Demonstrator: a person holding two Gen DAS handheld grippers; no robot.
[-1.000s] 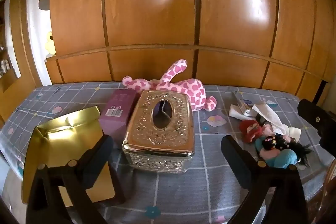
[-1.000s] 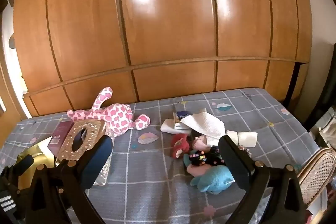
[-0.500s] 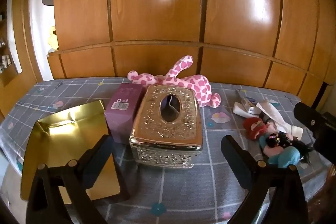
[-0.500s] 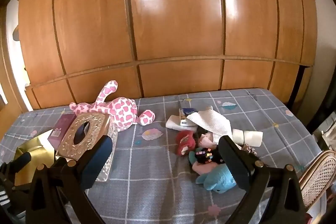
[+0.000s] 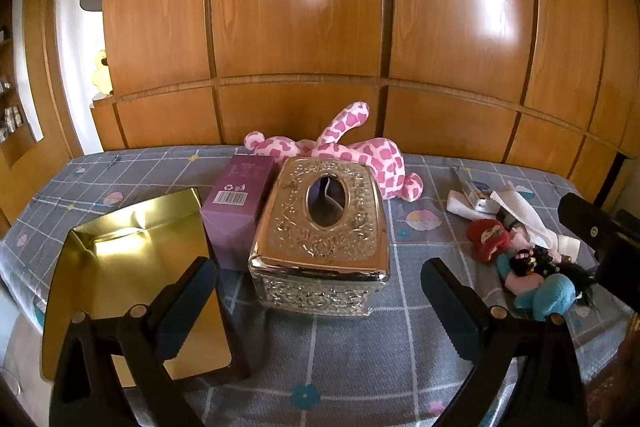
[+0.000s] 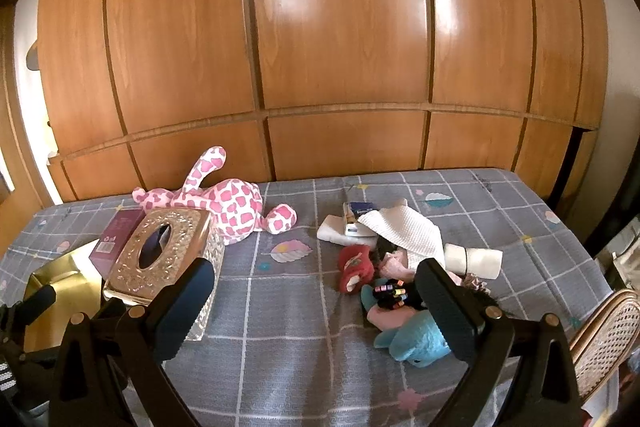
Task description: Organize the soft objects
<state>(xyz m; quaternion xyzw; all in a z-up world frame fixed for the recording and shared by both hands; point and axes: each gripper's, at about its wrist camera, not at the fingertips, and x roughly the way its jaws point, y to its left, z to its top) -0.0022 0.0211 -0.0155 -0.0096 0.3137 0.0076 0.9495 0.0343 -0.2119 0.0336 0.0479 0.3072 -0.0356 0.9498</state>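
A pink spotted plush (image 5: pixel 352 155) (image 6: pixel 224 199) lies at the back of the table, behind an ornate silver tissue box (image 5: pixel 324 231) (image 6: pixel 164 251). A pile of soft items lies to the right: a red doll (image 6: pixel 354 267) (image 5: pixel 488 237), a blue plush (image 6: pixel 416 339) (image 5: pixel 548 297), white cloths (image 6: pixel 404 231) (image 5: pixel 516 211) and a rolled white cloth (image 6: pixel 474 259). My left gripper (image 5: pixel 318 307) is open and empty, in front of the tissue box. My right gripper (image 6: pixel 316 311) is open and empty, in front of the pile.
A gold open box (image 5: pixel 132 267) (image 6: pixel 60 283) and a purple carton (image 5: pixel 240 203) (image 6: pixel 116 239) stand left of the tissue box. A wooden wardrobe (image 5: pixel 320 27) backs the table. A wicker chair (image 6: pixel 604 335) stands at the right front corner.
Both grippers have shifted slightly, and the objects now sit a little farther right and lower in the views. Both stay open and empty.
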